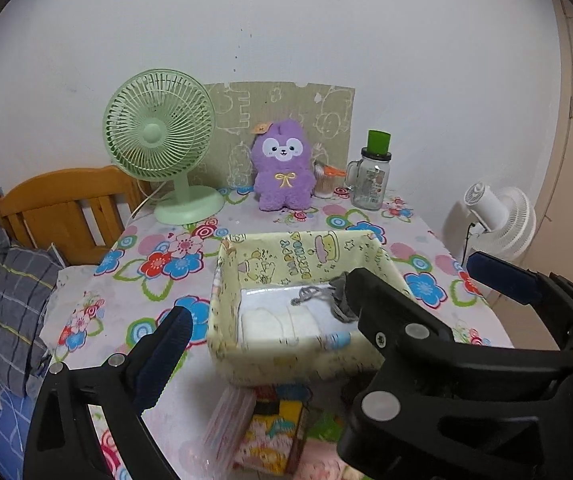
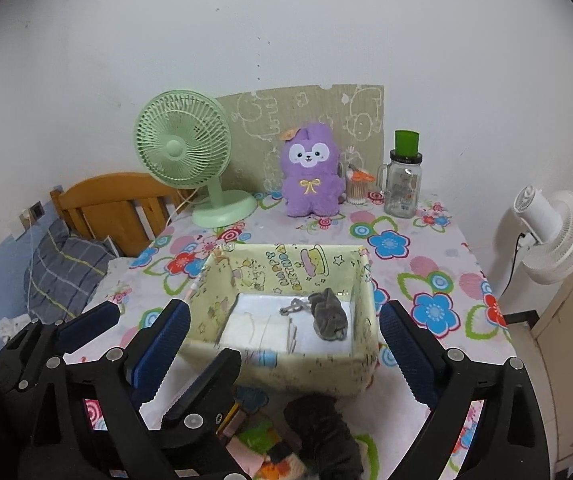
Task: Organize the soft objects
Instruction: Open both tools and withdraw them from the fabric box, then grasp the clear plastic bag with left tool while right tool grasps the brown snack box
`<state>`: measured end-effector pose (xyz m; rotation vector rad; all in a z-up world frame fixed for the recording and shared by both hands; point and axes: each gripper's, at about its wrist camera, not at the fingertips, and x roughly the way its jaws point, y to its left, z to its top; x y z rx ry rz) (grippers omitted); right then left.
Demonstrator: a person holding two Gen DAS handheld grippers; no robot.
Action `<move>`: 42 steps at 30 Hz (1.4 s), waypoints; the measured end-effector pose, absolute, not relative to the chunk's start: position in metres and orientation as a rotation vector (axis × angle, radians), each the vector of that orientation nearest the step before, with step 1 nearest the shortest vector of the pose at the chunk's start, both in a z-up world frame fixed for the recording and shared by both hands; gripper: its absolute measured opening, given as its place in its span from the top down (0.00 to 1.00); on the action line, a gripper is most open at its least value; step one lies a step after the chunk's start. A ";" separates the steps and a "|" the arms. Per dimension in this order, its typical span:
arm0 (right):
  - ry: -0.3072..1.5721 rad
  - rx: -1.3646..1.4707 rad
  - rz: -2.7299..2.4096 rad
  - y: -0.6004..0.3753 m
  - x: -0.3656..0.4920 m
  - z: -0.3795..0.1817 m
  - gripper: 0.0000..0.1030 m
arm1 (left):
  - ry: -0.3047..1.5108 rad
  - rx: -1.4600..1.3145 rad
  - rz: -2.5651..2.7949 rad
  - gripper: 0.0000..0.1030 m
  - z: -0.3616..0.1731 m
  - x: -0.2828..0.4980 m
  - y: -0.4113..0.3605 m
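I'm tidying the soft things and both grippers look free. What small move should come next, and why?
Probably bring the right gripper down toward the dark soft item lying on the table in front of the fabric bin. Both grippers stand open and empty, the grey pouch already lies inside the bin, and that dark piece remains outside, nearest the right fingers.

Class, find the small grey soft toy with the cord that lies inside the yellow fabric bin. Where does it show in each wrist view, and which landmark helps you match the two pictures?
Left wrist view: grey soft toy at the bin's right inner side, partly hidden behind a black hand-held gripper finger.
Right wrist view: grey soft toy in plain sight, right of centre in the bin.
Shared landmark: purple plush at the table's far edge.
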<state>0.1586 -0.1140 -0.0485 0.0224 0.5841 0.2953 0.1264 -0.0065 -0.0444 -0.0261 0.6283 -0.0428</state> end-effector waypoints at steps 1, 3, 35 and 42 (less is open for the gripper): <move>0.579 0.019 0.297 -0.114 0.153 -0.048 0.06 | 0.624 -0.028 -0.043 0.04 -0.044 0.121 -0.007; 0.574 0.013 0.297 -0.116 0.144 -0.047 0.06 | 0.618 -0.029 -0.040 0.03 -0.043 0.111 -0.008; 0.596 0.024 0.323 -0.125 0.084 -0.096 0.05 | 0.640 -0.043 -0.033 0.04 -0.089 0.049 -0.002; 0.639 0.017 0.327 -0.112 0.096 -0.115 0.06 | 0.696 -0.052 0.030 0.11 -0.108 0.060 0.020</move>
